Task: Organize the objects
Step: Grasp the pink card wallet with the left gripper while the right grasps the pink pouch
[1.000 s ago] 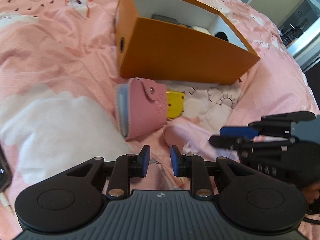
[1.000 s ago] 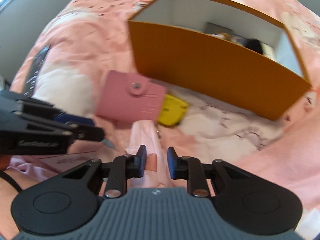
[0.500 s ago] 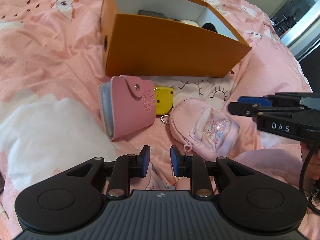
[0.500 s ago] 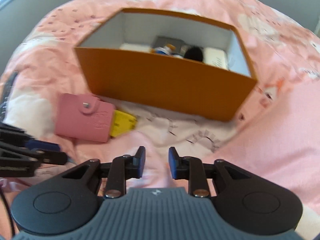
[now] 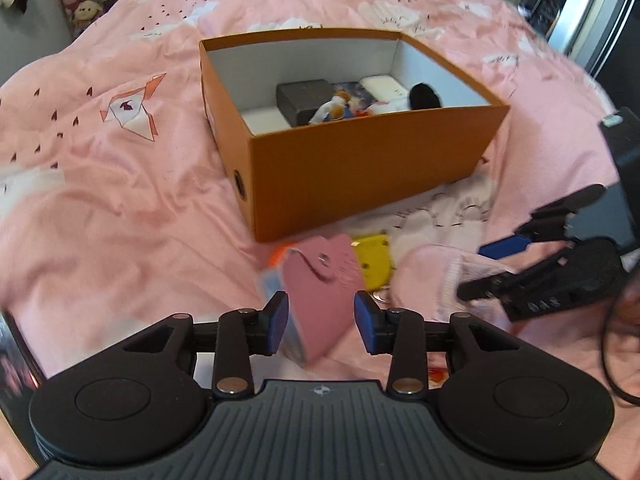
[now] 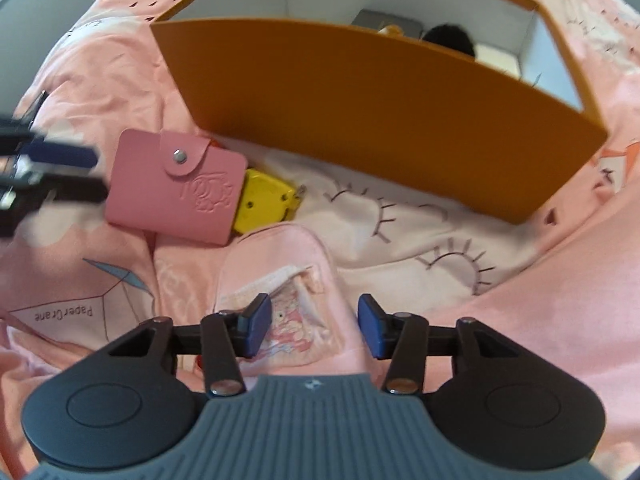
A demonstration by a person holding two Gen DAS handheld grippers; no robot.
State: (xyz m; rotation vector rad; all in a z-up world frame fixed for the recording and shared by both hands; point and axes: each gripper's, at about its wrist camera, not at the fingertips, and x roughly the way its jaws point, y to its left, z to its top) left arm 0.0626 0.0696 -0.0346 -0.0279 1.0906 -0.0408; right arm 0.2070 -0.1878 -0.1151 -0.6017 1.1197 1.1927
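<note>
The left gripper (image 5: 320, 322) has its jaws spread wide and grasps nothing; the pink card wallet (image 5: 320, 296) lies between its fingers on the bed cover (image 5: 120, 200). The right gripper (image 6: 314, 330) is also released, with its fingers on both sides of the small pink pouch (image 6: 280, 280), which lies flat on the cover, near the wallet.

The wallet looks stiff and light, with a smooth and maybe slippery skin. I judge the best hold is across its two long edges, away from the snap flap. The pouch is soft cloth and will fold under pressure, so a pinch on its upper seam or its padded middle seems safer. The yellow thing (image 6: 264, 200) is half hidden under the wallet; it looks like hard plastic with a metal ring, but I cannot tell what it is.

Outside the orange box (image 5: 360, 168), just in front of its near wall: one wallet, one pouch, one yellow thing. Inside the box I count one dark case (image 5: 304, 100), one white pack (image 5: 384, 84), one black fluffy ball (image 5: 424, 96), and some small colourful things, perhaps two, that are too mixed to count surely.
</note>
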